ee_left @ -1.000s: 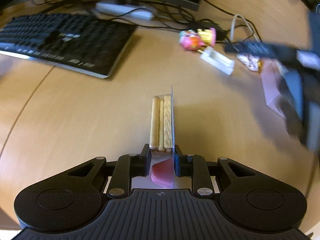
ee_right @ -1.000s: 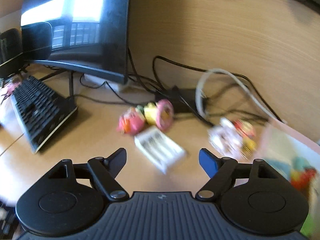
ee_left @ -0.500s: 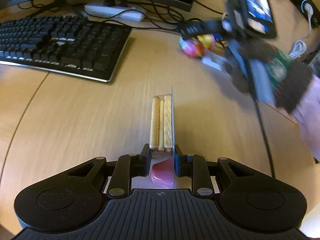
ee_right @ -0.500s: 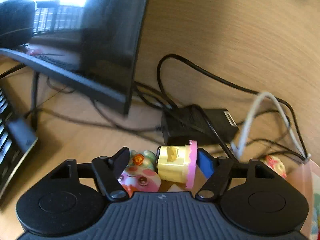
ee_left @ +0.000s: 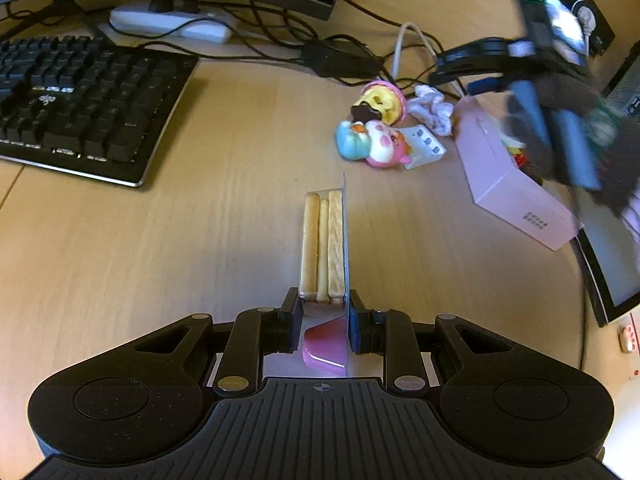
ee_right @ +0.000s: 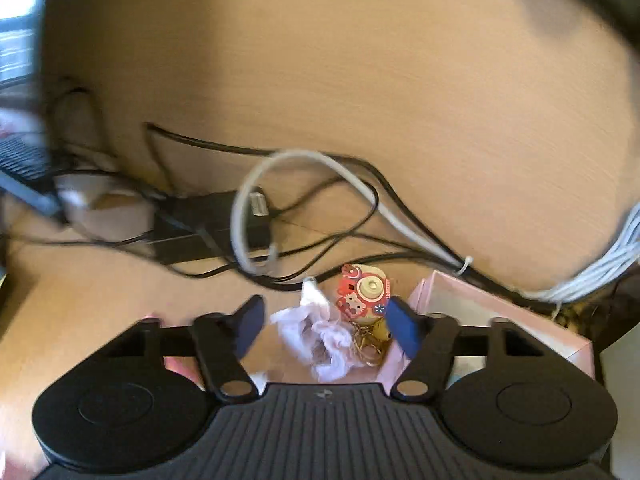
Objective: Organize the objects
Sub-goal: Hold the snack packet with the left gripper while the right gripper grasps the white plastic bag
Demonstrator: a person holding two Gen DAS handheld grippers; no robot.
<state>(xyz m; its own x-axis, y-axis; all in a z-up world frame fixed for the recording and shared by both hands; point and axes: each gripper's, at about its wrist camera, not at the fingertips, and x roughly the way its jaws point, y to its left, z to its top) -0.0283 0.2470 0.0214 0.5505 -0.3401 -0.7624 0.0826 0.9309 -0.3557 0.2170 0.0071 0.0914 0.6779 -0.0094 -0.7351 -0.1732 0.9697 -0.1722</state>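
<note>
While its jaws pinch a clear plastic snack pack, the left hand-held gripper holds that pack edge-on above the wooden counter, the long axis running straight away from the camera along the fingers. Near the pads sits a glossy pink dip cup; beyond it three pale, matte biscuit sticks lie side by side, pointing forward. Farther off and to the right, a rounded pink-and-teal figurine and a yellow ring-shaped toy rest close together, with a white ridged plastic piece touching the figurine. Beside these stands an open, flat-sided pink cardboard box. The right hand-held gripper hangs over that spot, its blue-padded jaws spread but having just been closing; between them, untouched by the pads, lie a crumpled white wrapper and a small red-and-cream toy camera charm on a thin chain, just left of the box's corner. At the far edge lie a black keyboard, tangled dark cables and a white power strip.
</note>
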